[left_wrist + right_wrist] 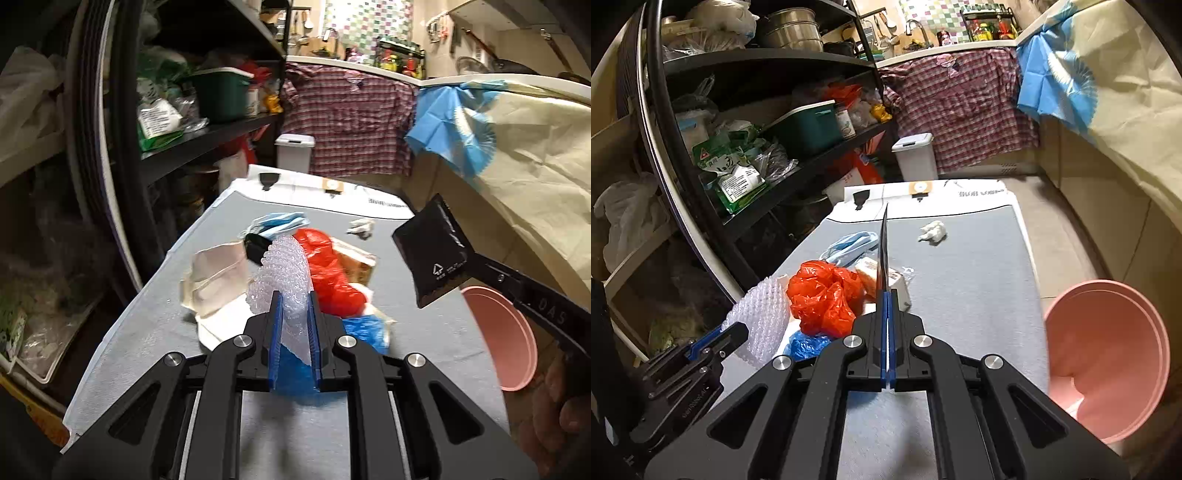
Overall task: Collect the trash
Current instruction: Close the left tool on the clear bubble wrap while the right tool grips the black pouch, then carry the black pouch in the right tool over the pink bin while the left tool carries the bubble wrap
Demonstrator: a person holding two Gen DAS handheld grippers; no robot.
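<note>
While left gripper [294, 314] pinches bubble wrap [282, 273], right gripper [887, 306] clamps black pouch [432, 254]; pink bin [1108, 354] seemingly empty, red bag [820, 295], tissue [932, 232] remain.

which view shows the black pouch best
The left wrist view: the black pouch faces the camera flat, held aloft by the right gripper. The right wrist view catches it only edge-on.

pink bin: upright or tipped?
Tipped: the pink bin lies on its side beside the table, mouth facing the camera.
</note>
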